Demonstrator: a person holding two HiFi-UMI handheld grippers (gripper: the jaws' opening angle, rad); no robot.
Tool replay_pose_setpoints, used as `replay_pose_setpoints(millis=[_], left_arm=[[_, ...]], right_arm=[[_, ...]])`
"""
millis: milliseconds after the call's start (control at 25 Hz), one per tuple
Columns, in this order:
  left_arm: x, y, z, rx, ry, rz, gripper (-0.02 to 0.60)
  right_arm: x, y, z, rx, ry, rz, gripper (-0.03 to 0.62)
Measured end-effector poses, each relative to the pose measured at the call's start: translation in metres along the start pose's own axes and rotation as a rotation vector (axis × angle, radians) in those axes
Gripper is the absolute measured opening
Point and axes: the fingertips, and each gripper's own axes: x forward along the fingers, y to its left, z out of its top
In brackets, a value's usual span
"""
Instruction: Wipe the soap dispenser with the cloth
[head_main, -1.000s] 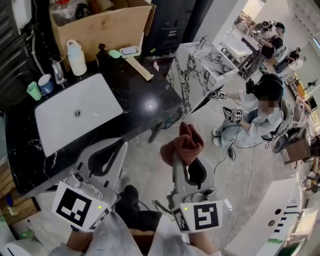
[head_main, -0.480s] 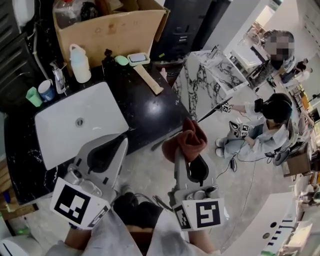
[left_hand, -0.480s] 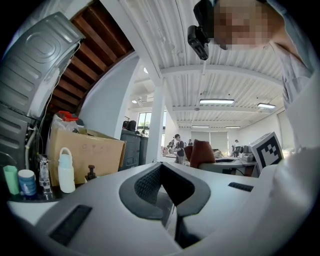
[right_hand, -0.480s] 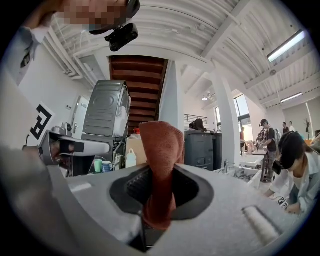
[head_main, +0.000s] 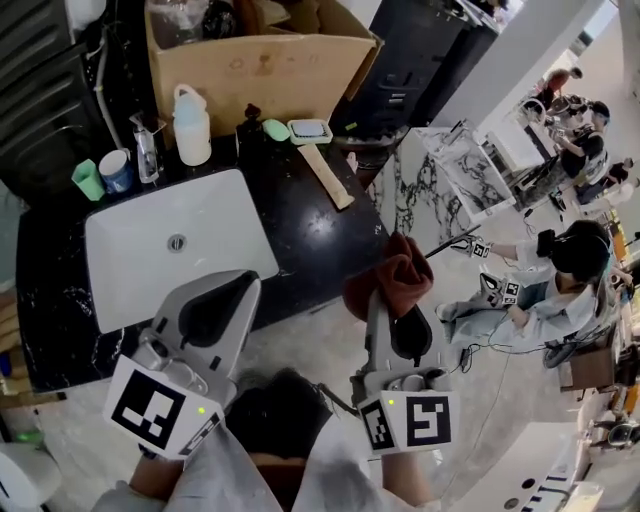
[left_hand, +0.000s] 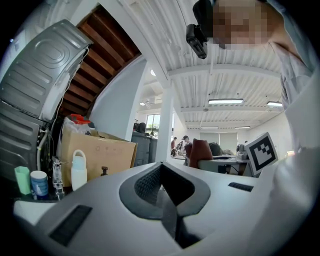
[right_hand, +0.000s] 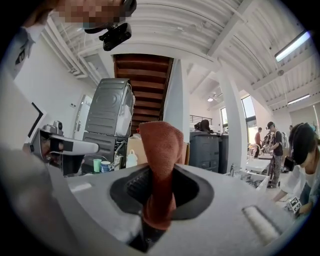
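We were at the approach step: the cloth (head_main: 392, 278) was already taken up, but no wiping had begun. The right tongs (head_main: 398, 322) were closed on the rust-brown cloth, which stood bunched up between the jaws, over the floor just beside the front edge of the tabletop (head_main: 310, 225). The left tongs (head_main: 232, 297) were closed on nothing, at the near rim of the white sink (head_main: 200, 220).

The soap dispenser (head_main: 147, 150), which we took to be the clear pump bottle, stood upright behind the sink, between a blue cup (head_main: 117, 170) and a white jug (head_main: 190, 125), well apart from both tongs.

In our judgement the next move called for carrying the cloth across the sink to the bottle. The left tongs should probably open to steady it, because it looked narrow and easy to tip.

The tabletop was black glossy stone with a cardboard box (head_main: 260, 60) at its back. The room was open and bright, with a pale floor and people at the right.
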Motion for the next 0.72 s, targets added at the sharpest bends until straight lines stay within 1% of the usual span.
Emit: replay_pose_setpoints(millis=[200, 360, 720], left_arm=[[-0.004, 0.018, 0.003, -0.015, -0.009, 0.061, 0.003], [0.001, 0.031, 0.006, -0.003, -0.012, 0.111, 0.003], [0.028, 0.058, -0.001, -0.018, 0.001, 0.216, 0.003]], right_arm=[[0.023, 0.007, 0.003, -0.034, -0.002, 0.045, 0.075], [0.048, 0.009, 0.007, -0.057, -0.014, 0.097, 0.075], [0.123, 0.008, 0.008, -0.093, -0.030, 0.224, 0.075]])
